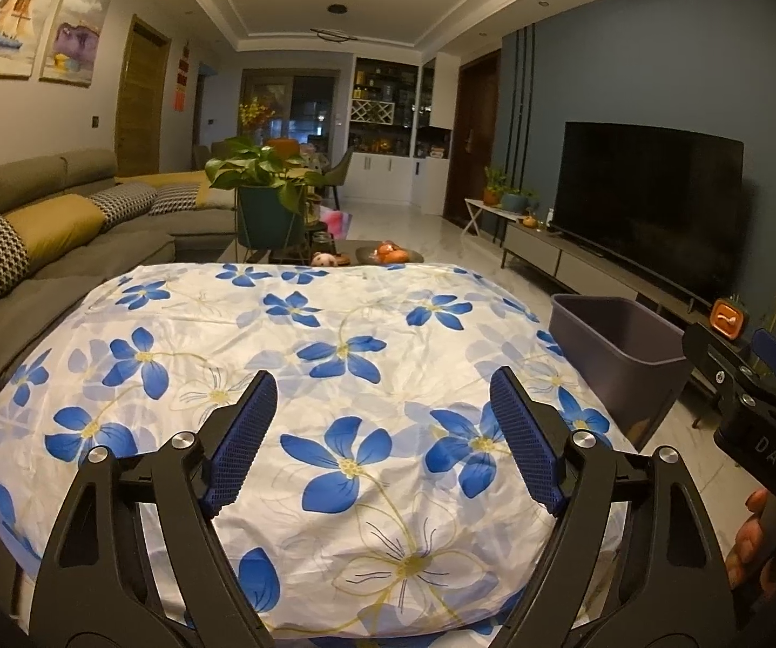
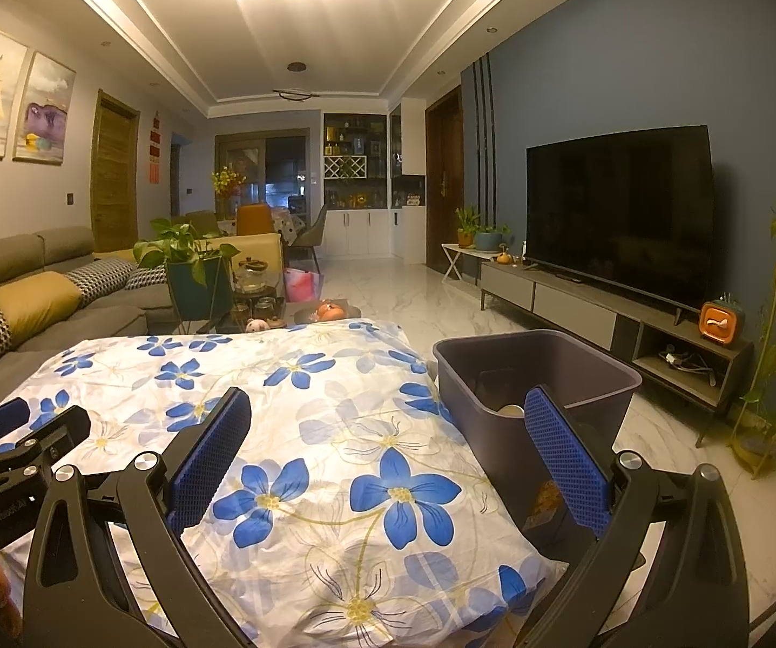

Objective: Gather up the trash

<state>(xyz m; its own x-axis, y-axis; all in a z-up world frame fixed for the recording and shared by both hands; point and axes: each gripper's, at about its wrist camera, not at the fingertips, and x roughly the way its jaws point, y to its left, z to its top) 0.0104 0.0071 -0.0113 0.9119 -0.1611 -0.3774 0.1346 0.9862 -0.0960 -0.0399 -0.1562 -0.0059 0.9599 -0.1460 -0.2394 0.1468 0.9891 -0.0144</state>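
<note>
Left claw (image 1: 382,443) gapes empty above floral cloth (image 1: 333,324).

Floral cloth (image 1: 333,324) smooth, faint sheen; bin (image 2: 533,378) matt, probably plastic; floor (image 2: 415,297) glossy marble-look.

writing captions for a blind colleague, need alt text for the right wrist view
The right gripper, jaws open and empty, hangs over a table under a blue-flowered white cloth. A dark purple bin stands at the table's right edge, with a television beyond it and a grey sofa on the left.
</note>
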